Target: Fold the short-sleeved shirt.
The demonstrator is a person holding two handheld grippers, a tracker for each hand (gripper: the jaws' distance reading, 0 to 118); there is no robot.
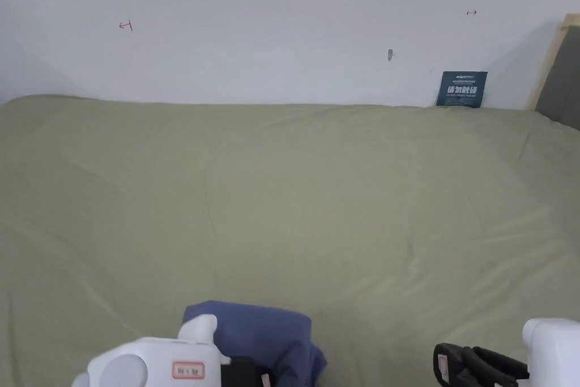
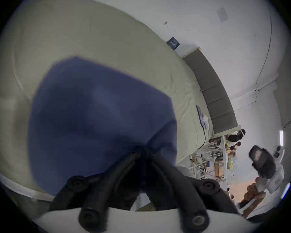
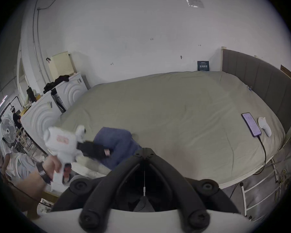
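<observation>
A blue short-sleeved shirt (image 1: 255,328) lies bunched at the near edge of the olive-green bed (image 1: 294,195). My left gripper (image 1: 263,375) is shut on a gathered fold of it; in the left gripper view the cloth (image 2: 91,115) puckers into the closed jaw tips of my left gripper (image 2: 144,152). My right gripper (image 1: 444,365) hovers at the bed's near right edge, well right of the shirt. In the right gripper view, my right gripper (image 3: 144,150) has its jaws pressed together with nothing between them. Beyond it, the left gripper (image 3: 106,152) rests on the shirt (image 3: 119,137).
A phone (image 3: 251,124) on a cable and a small white object (image 3: 265,126) lie near the grey headboard (image 3: 259,80). A dark blue sign (image 1: 462,89) leans on the white wall. White cabinets (image 3: 45,112), a fan and people stand left of the bed.
</observation>
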